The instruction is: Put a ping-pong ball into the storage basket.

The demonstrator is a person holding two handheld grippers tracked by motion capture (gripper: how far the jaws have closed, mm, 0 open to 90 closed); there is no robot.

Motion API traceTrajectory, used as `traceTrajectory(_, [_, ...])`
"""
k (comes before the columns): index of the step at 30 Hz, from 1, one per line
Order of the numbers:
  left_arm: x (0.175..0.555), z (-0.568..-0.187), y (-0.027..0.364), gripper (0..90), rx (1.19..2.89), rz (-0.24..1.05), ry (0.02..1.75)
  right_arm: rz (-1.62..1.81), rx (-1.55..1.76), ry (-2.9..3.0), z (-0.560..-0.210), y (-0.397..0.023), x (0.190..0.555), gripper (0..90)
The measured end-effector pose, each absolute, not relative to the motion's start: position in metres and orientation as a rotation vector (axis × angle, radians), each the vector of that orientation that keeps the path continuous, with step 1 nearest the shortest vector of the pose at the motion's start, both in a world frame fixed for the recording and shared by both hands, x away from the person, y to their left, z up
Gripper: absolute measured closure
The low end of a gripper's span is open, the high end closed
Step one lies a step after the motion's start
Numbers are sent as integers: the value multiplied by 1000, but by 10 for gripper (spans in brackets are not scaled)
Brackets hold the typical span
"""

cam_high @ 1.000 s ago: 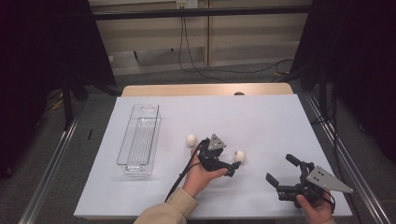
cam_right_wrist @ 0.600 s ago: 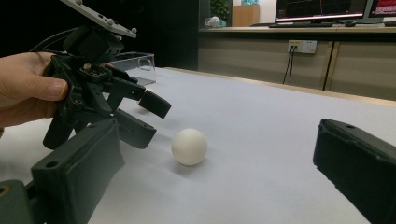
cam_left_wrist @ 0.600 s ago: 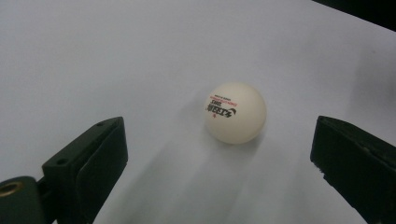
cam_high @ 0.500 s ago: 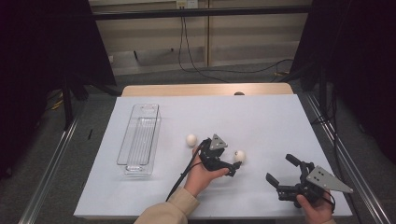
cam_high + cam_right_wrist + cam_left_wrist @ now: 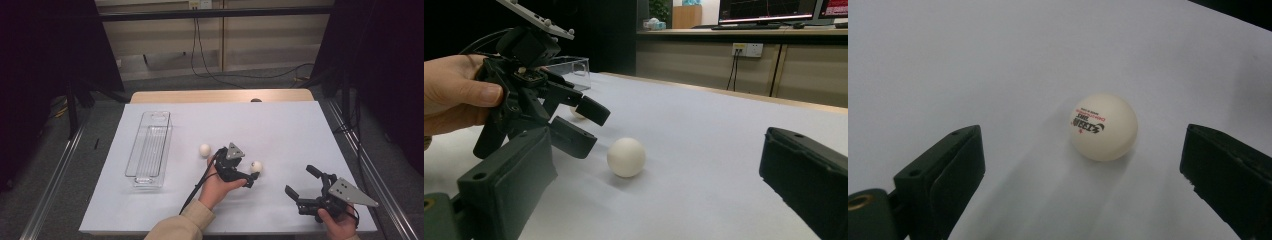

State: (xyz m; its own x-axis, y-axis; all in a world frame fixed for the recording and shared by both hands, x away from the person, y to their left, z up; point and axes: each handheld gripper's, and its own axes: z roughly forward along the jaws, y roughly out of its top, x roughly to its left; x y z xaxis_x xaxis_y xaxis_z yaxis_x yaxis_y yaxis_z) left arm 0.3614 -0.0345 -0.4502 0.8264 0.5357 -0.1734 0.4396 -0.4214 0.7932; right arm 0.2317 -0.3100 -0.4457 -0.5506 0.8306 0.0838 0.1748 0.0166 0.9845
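Note:
A white ping-pong ball (image 5: 256,166) with printed lettering lies on the white table. My left gripper (image 5: 248,176) is just left of it, open. In the left gripper view the ball (image 5: 1103,127) sits on the table between and slightly ahead of the spread jaws of that gripper (image 5: 1083,167), touching neither. A second white ball (image 5: 205,149) rests behind the left hand. My right gripper (image 5: 300,181) is open near the front right, empty, and faces the first ball (image 5: 625,157) and the left gripper (image 5: 590,127).
A clear plastic tray (image 5: 149,150) stands lengthwise on the left of the table, and nothing is visible inside it. The table's front edge (image 5: 260,231) runs just below both hands. A black cable (image 5: 197,187) trails from the left gripper toward the front.

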Motion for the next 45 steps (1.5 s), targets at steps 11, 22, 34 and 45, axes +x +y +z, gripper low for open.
traceTrajectory(11, [362, -450, -39, 41, 2086, 123, 709, 1575, 1025, 1763, -446, -310, 232, 5])
traceTrajectory(22, [363, -452, -42, 42, 2096, 123, 709, 1577, 1024, 1765, -446, -309, 232, 5])
traceTrajectory(34, [364, -453, -46, 43, 2097, 115, 703, 1580, 1024, 1764, -445, -309, 231, 5])
traceTrajectory(45, [366, -454, -52, 53, 2115, 120, 693, 1583, 1024, 1762, -445, -309, 232, 5])
